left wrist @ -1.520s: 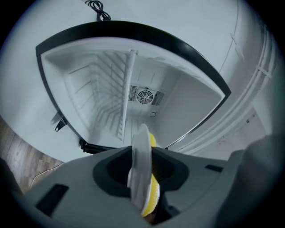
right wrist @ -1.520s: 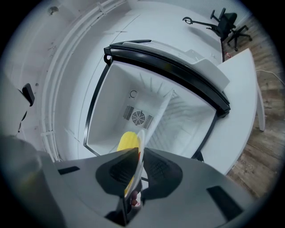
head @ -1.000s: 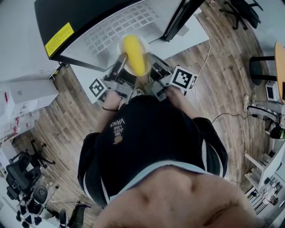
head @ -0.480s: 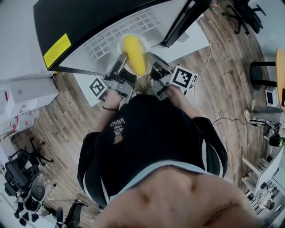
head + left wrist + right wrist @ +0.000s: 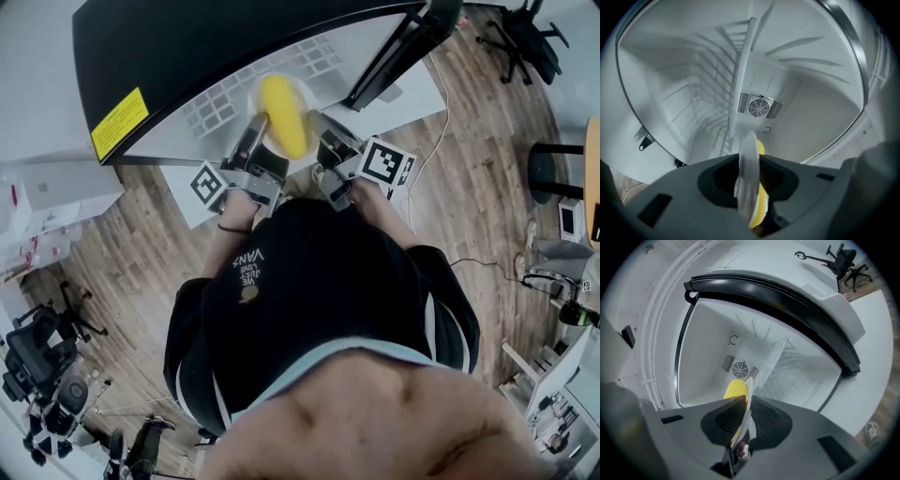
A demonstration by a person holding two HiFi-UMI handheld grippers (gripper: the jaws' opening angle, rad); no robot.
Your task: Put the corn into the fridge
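A yellow corn cob [image 5: 281, 114] lies on a small white plate [image 5: 305, 97], carried between both grippers in front of the open fridge [image 5: 225, 98]. My left gripper [image 5: 261, 133] is shut on the plate's left rim, my right gripper [image 5: 315, 133] on its right rim. In the left gripper view the plate [image 5: 746, 180] stands edge-on between the jaws of the left gripper [image 5: 749, 161], the corn [image 5: 761, 149] showing behind it. The right gripper view shows the right gripper [image 5: 745, 404] clamped on the plate [image 5: 749, 397], with the corn [image 5: 736, 389] at its left. Both point into the white fridge interior.
The fridge's black top panel [image 5: 187, 42] with a yellow label [image 5: 120, 122] lies ahead; its open door [image 5: 398, 52] is at right. Inside are a wire shelf [image 5: 740, 79] and a fan vent [image 5: 761, 107]. White boxes [image 5: 56, 202], office chairs [image 5: 42, 366] and a cable [image 5: 441, 122] stand on the wood floor.
Both grippers have carried the plate with the corn a little forward, further over the fridge opening. The grip on the plate is unchanged.
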